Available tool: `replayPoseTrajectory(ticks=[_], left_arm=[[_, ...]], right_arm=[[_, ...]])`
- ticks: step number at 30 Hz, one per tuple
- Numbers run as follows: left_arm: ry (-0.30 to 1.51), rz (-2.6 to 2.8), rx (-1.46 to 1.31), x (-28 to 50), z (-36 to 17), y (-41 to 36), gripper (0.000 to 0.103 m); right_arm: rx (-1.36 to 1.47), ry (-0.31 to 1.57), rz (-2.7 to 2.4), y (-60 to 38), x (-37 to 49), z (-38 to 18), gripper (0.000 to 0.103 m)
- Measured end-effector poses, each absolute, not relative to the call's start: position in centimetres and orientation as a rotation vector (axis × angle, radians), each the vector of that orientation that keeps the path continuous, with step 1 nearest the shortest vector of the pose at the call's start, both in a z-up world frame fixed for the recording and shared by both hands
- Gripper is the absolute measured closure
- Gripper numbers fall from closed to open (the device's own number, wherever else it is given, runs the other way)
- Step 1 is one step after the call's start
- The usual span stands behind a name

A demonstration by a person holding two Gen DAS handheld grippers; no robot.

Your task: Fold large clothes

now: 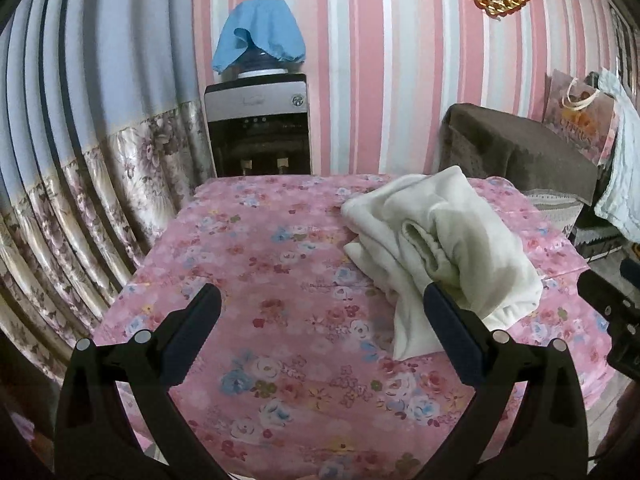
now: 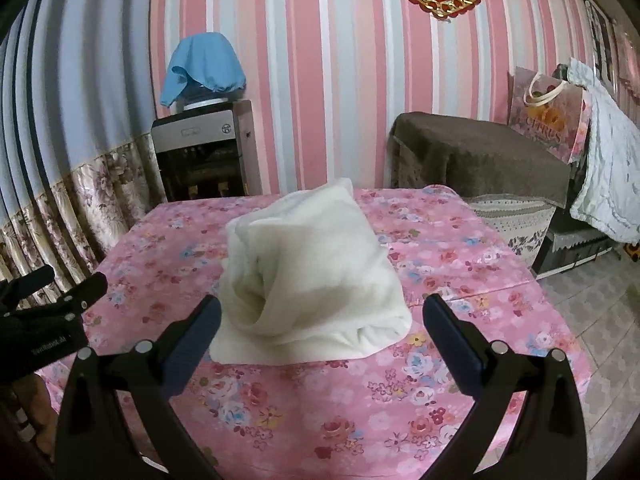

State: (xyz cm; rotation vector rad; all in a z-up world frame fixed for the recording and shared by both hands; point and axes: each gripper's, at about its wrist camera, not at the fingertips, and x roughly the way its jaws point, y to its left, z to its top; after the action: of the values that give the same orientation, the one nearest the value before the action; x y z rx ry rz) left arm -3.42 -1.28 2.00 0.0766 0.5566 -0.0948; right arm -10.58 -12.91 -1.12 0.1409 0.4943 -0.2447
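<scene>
White garment (image 2: pixel 316 276) lay bundled on the pink floral table (image 2: pixel 360 420), right of centre | left gripper (image 1: pixel 322 312) and right gripper (image 2: pixel 322 312) hovered near, spread wide, empty | advice: square the loose near edge, press flat.

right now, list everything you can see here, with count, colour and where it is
garment: one, white, bundled on the table
tablecloth: one, pink floral, covering the table
water dispenser: one, silver and black, against the striped wall
cloth: one, blue, draped over the dispenser bottle
curtain: one, blue striped with floral hem, at left
gift bag: one, pink, far right
left tool: open, empty, left of the garment
right tool: open, empty, facing the garment
</scene>
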Motion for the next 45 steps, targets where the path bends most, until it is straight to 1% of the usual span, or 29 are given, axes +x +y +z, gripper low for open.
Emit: replayPoseTrajectory(ticks=[19, 41, 45], left_arm=[[0.54, -0.098, 0.111, -3.2, 2.8, -2.2, 0.003], [0.582, -0.125, 0.119, -1.9, 1.5, -2.3, 0.003], [0.558, -0.18, 0.163, -2.3, 1.5, -2.8, 0.003]], right_arm=[[0.115, 0.487, -0.3, -13.1, -10.4, -0.1, 0.002], [0.129, 0.536, -0.316, -13.5, -8.8, -1.5, 0.002], [0.13, 0.538, -0.318, -13.5, -8.7, -1.5, 0.002]])
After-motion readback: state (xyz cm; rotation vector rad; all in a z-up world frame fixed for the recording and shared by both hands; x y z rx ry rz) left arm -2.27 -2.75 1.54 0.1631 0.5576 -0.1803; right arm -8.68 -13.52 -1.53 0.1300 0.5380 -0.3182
